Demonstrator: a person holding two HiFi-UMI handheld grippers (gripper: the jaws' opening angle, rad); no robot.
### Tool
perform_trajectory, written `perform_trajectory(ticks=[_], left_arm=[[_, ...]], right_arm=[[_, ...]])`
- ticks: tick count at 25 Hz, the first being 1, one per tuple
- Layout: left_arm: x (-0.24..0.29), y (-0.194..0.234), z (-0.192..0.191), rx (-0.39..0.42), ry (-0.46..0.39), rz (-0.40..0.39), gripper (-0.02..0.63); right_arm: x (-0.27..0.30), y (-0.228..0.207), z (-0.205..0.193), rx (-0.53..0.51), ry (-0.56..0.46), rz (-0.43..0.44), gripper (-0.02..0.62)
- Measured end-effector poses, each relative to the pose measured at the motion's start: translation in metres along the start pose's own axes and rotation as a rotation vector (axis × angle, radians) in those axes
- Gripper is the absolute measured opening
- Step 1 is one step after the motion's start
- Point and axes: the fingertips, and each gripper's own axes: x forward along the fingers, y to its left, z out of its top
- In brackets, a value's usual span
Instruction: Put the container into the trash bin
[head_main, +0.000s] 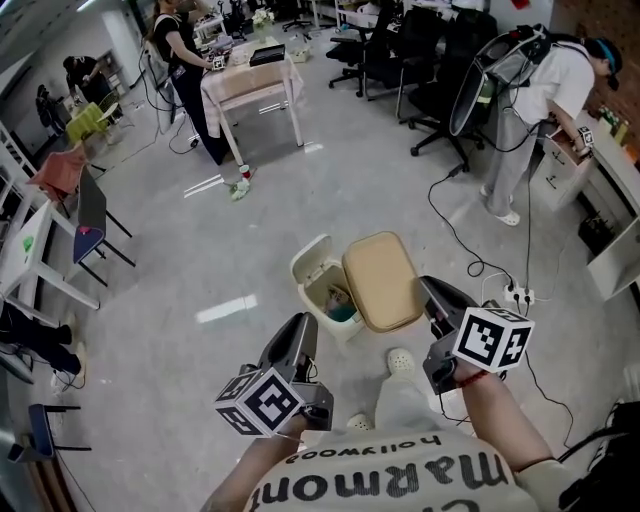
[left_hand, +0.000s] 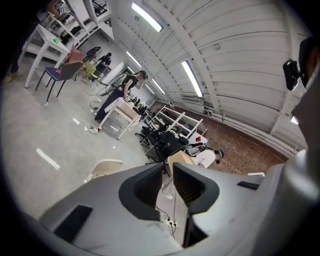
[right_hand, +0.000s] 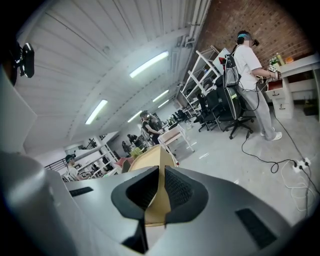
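The trash bin (head_main: 322, 288) stands on the floor just ahead of me, its white lid (head_main: 311, 254) flipped back and some greenish rubbish inside. A flat tan container (head_main: 382, 281) hangs tilted over the bin's right side. My right gripper (head_main: 432, 303) is shut on its near right edge. In the right gripper view the tan container (right_hand: 150, 161) rises edge-on between the jaws of the right gripper (right_hand: 161, 172). My left gripper (head_main: 299, 338) hovers at the bin's near left with nothing in it. In the left gripper view its jaws stand almost together around the left gripper (left_hand: 167, 167).
A power strip (head_main: 517, 295) with trailing cables lies on the floor to the right. My slippered foot (head_main: 402, 361) is just behind the bin. A person (head_main: 540, 95) stands at a white desk far right. A table (head_main: 250, 85) and office chairs (head_main: 400, 50) stand further off.
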Motion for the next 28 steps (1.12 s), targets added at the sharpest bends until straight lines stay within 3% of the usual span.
perform_trajectory(ticks=[12, 21, 28], left_arm=[[0.052, 0.025, 0.031, -0.010, -0.077, 0.105, 0.057], [0.125, 0.027, 0.068, -0.022, -0.178, 0.181, 0.057], [0.144, 0.039, 0.083, -0.046, -0.277, 0.296, 0.055]], right_arm=[[0.076, -0.025, 0.041, -0.020, 0.052, 0.083, 0.038], [0.160, -0.045, 0.109, -0.076, 0.113, 0.198, 0.038], [0.219, -0.041, 0.129, -0.121, 0.198, 0.324, 0.038]])
